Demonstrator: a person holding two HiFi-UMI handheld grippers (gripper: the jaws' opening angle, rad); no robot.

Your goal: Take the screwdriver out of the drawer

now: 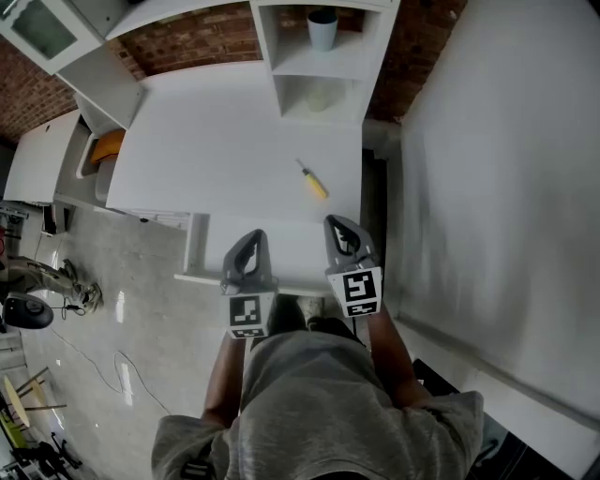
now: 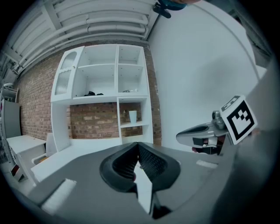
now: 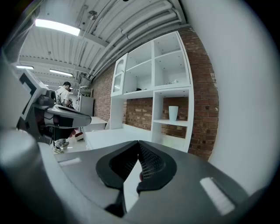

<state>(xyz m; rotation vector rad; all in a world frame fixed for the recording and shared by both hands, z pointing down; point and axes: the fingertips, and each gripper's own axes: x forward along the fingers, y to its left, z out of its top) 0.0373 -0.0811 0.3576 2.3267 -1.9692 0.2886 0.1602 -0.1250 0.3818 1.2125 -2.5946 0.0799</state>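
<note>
holding my left hand-held gripper (image 1: 247,236) and right hand-held gripper (image 1: 339,225) side by side close to my body, both with jaws pressed together on nothing, suits a job that looks done. the screwdriver (image 1: 312,181) lies loose on the white surface (image 1: 216,141) at 12 o'clock, well apart from both. a cup (image 1: 322,28) stands on the shelf (image 1: 309,61) beyond it; i judge nothing stands between.

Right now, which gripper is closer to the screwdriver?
The right gripper: the yellow-handled screwdriver lies on the white desktop just ahead of its shut tips. The left gripper sits farther off to the side, also shut and empty.
</note>
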